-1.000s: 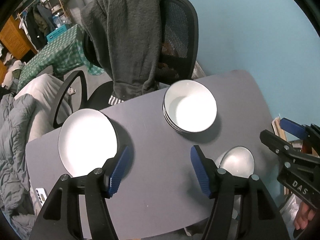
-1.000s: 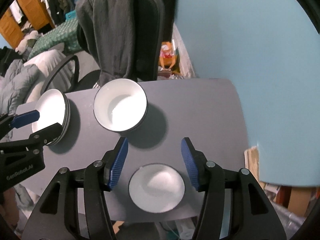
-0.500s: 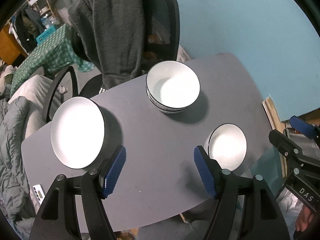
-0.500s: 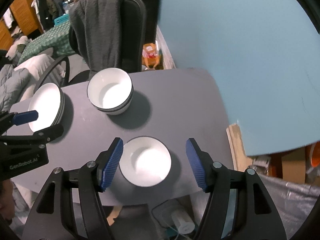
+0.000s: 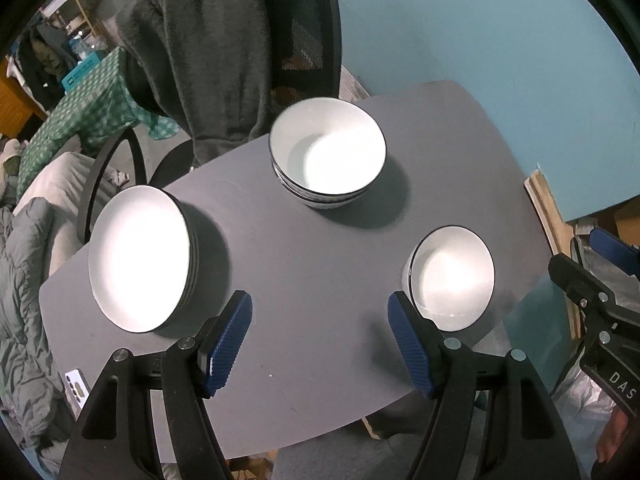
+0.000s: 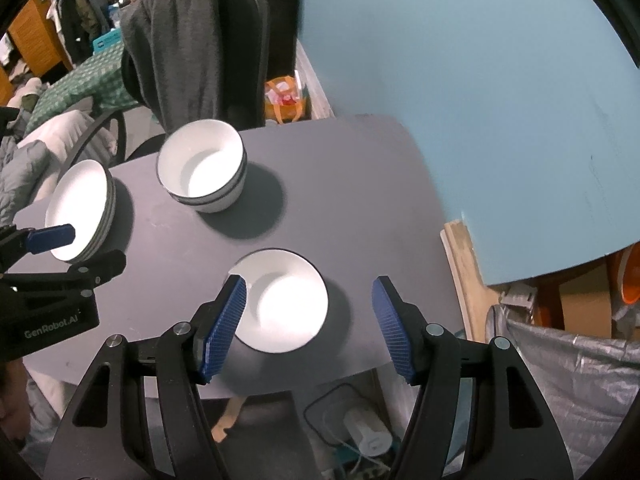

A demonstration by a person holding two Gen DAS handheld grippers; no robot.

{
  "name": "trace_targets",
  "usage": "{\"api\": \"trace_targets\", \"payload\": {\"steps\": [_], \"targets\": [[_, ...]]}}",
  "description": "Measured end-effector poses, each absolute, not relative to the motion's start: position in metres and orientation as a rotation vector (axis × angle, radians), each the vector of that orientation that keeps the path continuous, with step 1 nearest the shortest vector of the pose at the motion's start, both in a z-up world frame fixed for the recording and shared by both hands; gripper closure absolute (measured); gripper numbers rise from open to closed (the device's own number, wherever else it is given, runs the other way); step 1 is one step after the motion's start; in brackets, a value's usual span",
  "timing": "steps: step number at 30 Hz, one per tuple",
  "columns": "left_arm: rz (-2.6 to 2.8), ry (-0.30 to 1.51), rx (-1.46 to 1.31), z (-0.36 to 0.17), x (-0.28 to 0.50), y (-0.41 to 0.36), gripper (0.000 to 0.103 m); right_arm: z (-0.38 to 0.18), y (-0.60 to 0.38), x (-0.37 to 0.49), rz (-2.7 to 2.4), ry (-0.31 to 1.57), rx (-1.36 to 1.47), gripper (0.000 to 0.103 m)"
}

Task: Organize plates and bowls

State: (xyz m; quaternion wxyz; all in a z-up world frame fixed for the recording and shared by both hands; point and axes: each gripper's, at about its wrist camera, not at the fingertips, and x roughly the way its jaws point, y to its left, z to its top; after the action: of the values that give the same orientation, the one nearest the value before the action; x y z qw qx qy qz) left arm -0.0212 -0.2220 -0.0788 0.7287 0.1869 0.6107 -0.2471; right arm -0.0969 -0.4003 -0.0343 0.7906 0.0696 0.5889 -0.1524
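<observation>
On the grey table [image 5: 320, 272] stand a stack of white plates [image 5: 138, 264] at the left, a stack of larger white bowls [image 5: 328, 152] at the back, and a small white bowl [image 5: 450, 278] near the front right edge. My left gripper [image 5: 320, 340] is open and empty above the table's front. My right gripper [image 6: 308, 330] is open and empty above the small bowl [image 6: 286, 306], not touching it. The bowl stack [image 6: 202, 172] and plates [image 6: 78, 210] also show in the right wrist view.
A black office chair with a dark grey garment draped over it [image 5: 224, 48] stands behind the table. A blue wall [image 5: 480, 32] is at the right. A phone [image 5: 76, 388] lies at the table's front left corner. Clutter and a cable [image 6: 360, 432] lie on the floor.
Both grippers have pulled back and up from the table, so more of it shows. The right gripper has drifted right off the small bowl. The dishes have not moved.
</observation>
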Motion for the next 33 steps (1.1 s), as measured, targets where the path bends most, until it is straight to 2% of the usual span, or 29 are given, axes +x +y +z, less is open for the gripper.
{"api": "trace_targets", "payload": {"steps": [15, 25, 28, 33], "targets": [[-0.562, 1.369, 0.524, -0.122, -0.029, -0.255, 0.031, -0.082, -0.430, -0.116, -0.361, 1.339, 0.148, 0.038], [-0.572, 1.431, 0.548, -0.161, -0.035, -0.274, 0.031, -0.129, -0.453, -0.125, -0.325, 1.392, 0.304, 0.038], [-0.566, 1.422, 0.516, -0.165, -0.035, -0.275, 0.025, -0.143, -0.456, -0.125, -0.310, 1.407, 0.337, 0.038], [-0.563, 1.460, 0.513, -0.169, -0.035, -0.283, 0.025, -0.162, -0.460, -0.122, -0.283, 1.437, 0.375, 0.038]]}}
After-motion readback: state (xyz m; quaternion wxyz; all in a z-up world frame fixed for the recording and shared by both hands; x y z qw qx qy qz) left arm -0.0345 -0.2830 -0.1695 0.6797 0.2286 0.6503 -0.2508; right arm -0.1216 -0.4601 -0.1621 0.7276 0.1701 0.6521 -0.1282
